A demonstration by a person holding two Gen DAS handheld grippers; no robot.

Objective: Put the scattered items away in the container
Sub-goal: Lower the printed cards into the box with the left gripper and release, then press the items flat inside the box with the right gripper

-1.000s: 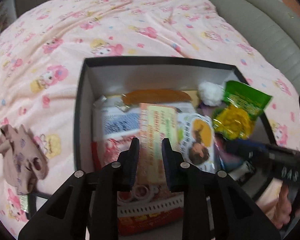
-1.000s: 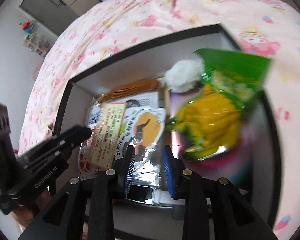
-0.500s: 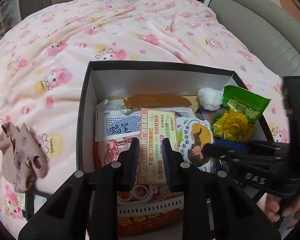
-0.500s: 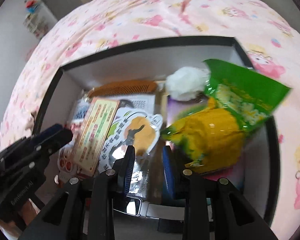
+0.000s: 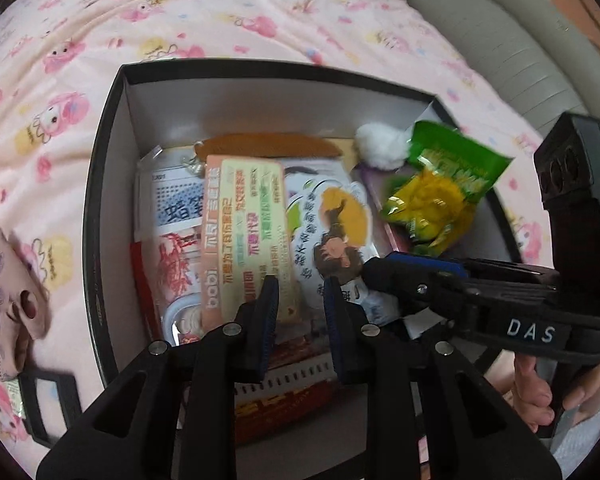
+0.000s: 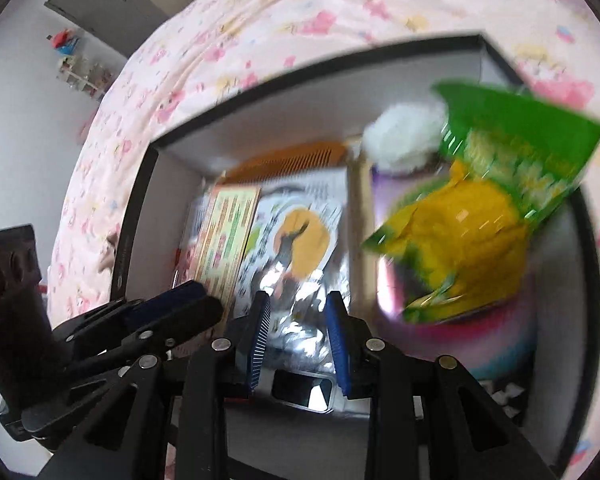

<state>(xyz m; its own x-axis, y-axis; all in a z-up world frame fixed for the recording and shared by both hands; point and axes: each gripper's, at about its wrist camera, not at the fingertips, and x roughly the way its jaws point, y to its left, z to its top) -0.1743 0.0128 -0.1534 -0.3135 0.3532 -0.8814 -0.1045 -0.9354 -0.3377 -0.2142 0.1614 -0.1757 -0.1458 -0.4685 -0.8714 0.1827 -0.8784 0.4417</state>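
Observation:
A black box with white inner walls (image 5: 112, 128) (image 6: 236, 124) stands on the pink bedspread. Inside lie a brown comb (image 5: 268, 146), an orange printed card (image 5: 244, 232), a cartoon sachet (image 5: 332, 224) (image 6: 296, 240), a white fluffy ball (image 5: 380, 146) (image 6: 404, 136) and a green and yellow snack bag (image 5: 440, 192) (image 6: 480, 220) leaning at the right wall. My left gripper (image 5: 300, 304) hangs open over the card, with nothing between its fingers. My right gripper (image 6: 298, 320) is open over the sachet's silver end, also empty. In the left wrist view it reaches in from the right.
On the bedspread left of the box lie a beige patterned sock (image 5: 8, 292) and a small black frame-like item (image 5: 48, 404). A grey padded headboard (image 5: 520, 52) curves along the right. A person's fingers (image 5: 536, 392) hold the right gripper's handle. Cupboards and a shelf (image 6: 84, 68) stand behind.
The right gripper has moved further left over the box's contents, towards the left gripper. Both views have tipped slightly. The items in the box lie as before.

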